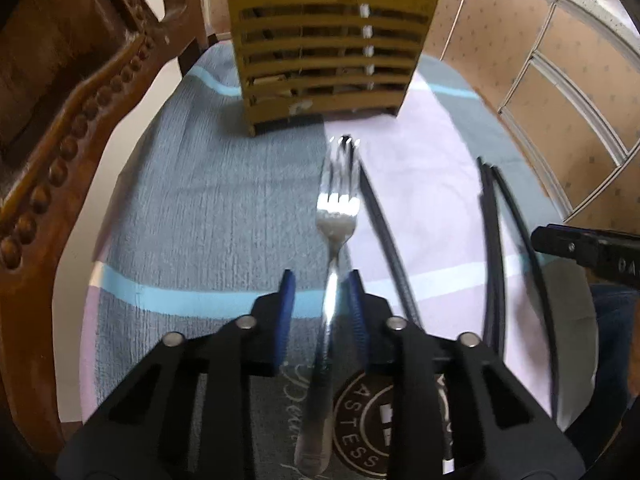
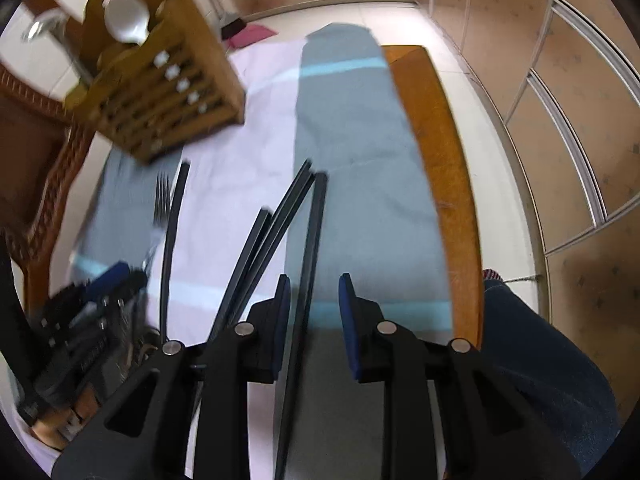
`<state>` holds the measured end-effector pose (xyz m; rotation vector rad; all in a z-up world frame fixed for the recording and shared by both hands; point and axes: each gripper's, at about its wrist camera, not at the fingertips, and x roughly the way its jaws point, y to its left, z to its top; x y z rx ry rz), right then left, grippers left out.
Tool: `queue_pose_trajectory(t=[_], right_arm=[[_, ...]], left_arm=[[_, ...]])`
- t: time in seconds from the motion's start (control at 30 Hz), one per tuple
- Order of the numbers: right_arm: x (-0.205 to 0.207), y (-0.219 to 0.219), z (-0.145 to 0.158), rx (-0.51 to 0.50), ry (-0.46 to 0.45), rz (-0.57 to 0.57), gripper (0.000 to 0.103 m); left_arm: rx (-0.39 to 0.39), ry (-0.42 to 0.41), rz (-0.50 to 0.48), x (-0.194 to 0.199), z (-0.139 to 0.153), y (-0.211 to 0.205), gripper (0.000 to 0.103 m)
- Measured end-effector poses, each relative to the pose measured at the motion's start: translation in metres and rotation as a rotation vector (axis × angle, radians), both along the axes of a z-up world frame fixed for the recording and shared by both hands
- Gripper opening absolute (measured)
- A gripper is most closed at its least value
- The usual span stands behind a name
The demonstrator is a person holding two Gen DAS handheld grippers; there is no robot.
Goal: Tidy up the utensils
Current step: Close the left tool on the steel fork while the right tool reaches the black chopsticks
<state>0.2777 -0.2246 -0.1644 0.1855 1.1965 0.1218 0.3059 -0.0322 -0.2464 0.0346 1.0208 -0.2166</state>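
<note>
A steel fork (image 1: pixel 335 216) lies on the striped cloth, tines toward the slatted wooden utensil holder (image 1: pixel 332 48). My left gripper (image 1: pixel 320 280) straddles its handle; the blue pads stand a little apart from it, so it is open. One black chopstick (image 1: pixel 384 240) lies just right of the fork, and more chopsticks (image 1: pixel 494 240) lie further right. My right gripper (image 2: pixel 314 284) straddles a single black chopstick (image 2: pixel 310 264), with a gap at both pads, so it is open. Two crossed chopsticks (image 2: pixel 272 240) lie to its left, before the fork (image 2: pixel 162 200) and the left gripper (image 2: pixel 108 276).
The holder (image 2: pixel 160 92) has a white spoon (image 2: pixel 124 16) standing in it. The cloth (image 2: pixel 352 140) covers a wooden table whose edge (image 2: pixel 444 184) shows on the right. A carved wooden chair (image 1: pixel 68 128) stands to the left. A person's leg in jeans (image 2: pixel 540 360) is at the right.
</note>
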Motion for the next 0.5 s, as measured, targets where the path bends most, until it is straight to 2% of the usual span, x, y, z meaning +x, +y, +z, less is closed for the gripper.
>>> queue_pose_trajectory(t=[0.27,0.37,0.47,0.5], right_arm=[[0.02,0.023,-0.013,-0.097,-0.019,0.031,0.025],[0.023,0.028,-0.014,-0.137,-0.024,0.049,0.013],[0.02,0.029,-0.013,-0.118,0.0,0.081,0.01],[0.016,0.028,-0.012,-0.112,0.008,0.097,0.01]], left_arm=[[-0.007,0.011,0.099,0.005,-0.001,0.019,0.02],[-0.048,0.028,0.113,0.007,0.0,0.025,0.02],[-0.097,0.047,0.123,0.009,0.0,0.032,0.02],[-0.112,0.052,0.126,0.009,0.0,0.035,0.023]])
